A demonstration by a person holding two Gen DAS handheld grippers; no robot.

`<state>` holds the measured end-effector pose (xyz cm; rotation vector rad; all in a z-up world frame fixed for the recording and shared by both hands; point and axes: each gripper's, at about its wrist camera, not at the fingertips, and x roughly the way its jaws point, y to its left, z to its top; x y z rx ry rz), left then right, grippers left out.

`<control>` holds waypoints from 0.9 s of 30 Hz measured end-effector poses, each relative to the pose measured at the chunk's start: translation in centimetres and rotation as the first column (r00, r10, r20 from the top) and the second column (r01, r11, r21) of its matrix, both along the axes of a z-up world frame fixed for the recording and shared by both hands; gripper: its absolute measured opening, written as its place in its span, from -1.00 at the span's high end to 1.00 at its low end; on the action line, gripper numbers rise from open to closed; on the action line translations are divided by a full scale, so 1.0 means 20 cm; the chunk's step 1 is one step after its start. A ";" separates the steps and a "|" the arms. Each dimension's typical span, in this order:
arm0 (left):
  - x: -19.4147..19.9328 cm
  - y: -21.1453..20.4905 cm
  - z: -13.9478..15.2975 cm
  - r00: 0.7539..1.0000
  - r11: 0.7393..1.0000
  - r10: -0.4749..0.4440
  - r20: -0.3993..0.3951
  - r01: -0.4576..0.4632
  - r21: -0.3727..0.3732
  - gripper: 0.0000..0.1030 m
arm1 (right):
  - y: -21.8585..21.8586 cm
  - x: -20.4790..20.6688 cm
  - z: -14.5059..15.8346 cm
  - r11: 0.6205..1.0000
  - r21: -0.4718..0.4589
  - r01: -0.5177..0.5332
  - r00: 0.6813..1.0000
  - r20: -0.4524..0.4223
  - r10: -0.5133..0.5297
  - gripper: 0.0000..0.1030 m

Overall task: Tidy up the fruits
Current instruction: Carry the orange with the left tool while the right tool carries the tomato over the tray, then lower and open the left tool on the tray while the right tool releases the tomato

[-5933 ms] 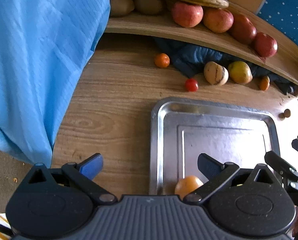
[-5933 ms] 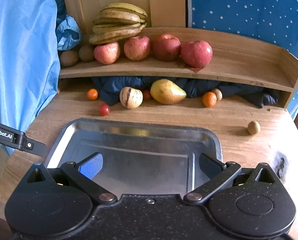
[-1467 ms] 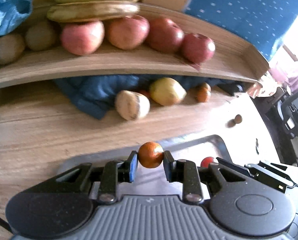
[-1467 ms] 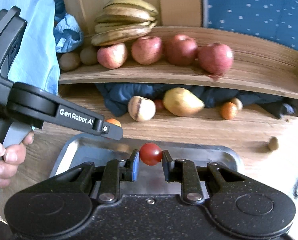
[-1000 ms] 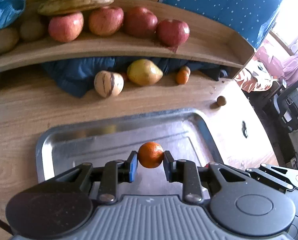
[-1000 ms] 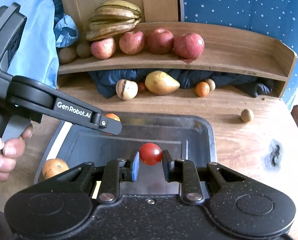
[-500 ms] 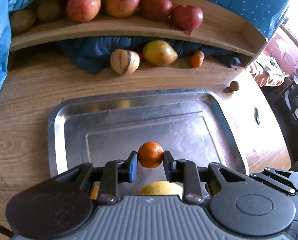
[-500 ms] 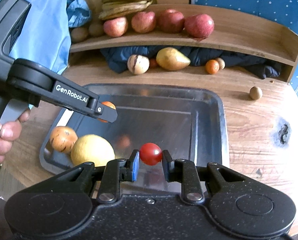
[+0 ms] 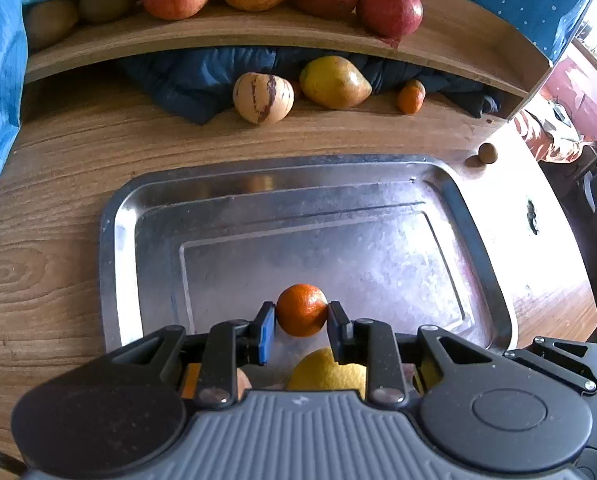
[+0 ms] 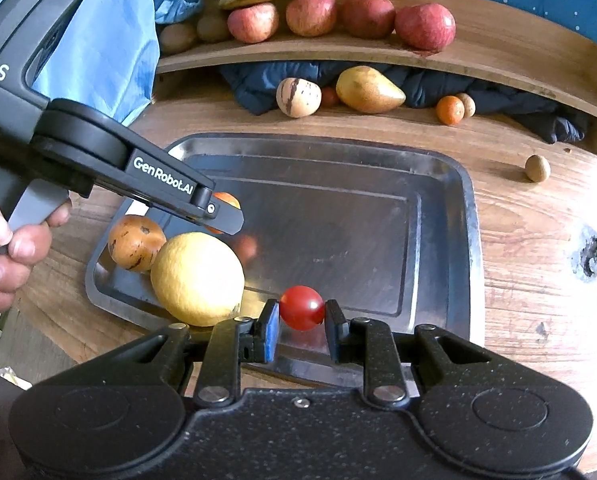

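My left gripper (image 9: 301, 319) is shut on a small orange mandarin (image 9: 301, 310) and holds it over the near part of the steel tray (image 9: 118, 216). My right gripper (image 10: 301, 317) is shut on a red cherry tomato (image 10: 301, 307) above the tray's near edge (image 10: 468, 208). A big yellow citrus (image 10: 197, 278) and a brown-orange fruit (image 10: 136, 243) lie in the tray's near left corner. The left gripper shows in the right wrist view (image 10: 218, 212), above those fruits.
On the table behind the tray lie a striped pale melon (image 9: 263, 98), a yellow pear (image 9: 334, 82), a small mandarin (image 9: 409, 100) and a brown nut (image 9: 487, 154). The wooden shelf (image 10: 498, 56) above holds apples (image 10: 424, 26), bananas and kiwis. A blue cloth (image 10: 106, 40) hangs at the left.
Both grippers have drawn back toward the tray's near side, each still holding its fruit. The yellow citrus and brown-orange fruit now show larger in the right wrist view.
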<state>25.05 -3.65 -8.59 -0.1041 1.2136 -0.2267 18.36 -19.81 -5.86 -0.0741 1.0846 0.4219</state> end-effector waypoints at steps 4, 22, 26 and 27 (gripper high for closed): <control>0.00 0.00 -0.01 1.000 1.000 0.002 -0.007 -0.002 0.006 0.41 | 0.00 0.00 -0.02 1.000 0.002 -0.010 1.000 -0.014 0.010 0.50; -0.07 0.06 0.06 0.997 0.997 0.076 0.014 -0.076 0.012 -0.11 | 0.02 -0.01 -0.03 0.998 -0.004 -0.063 0.998 -0.016 0.063 0.39; -0.12 0.06 0.11 0.994 0.995 0.099 0.041 -0.099 0.010 -0.34 | 0.01 -0.03 -0.01 0.998 -0.006 -0.068 0.998 0.003 0.068 0.10; -0.14 0.06 0.13 0.994 0.995 0.103 0.048 -0.104 0.011 -0.39 | 0.00 -0.03 0.00 0.998 -0.005 -0.070 0.998 0.007 0.070 0.03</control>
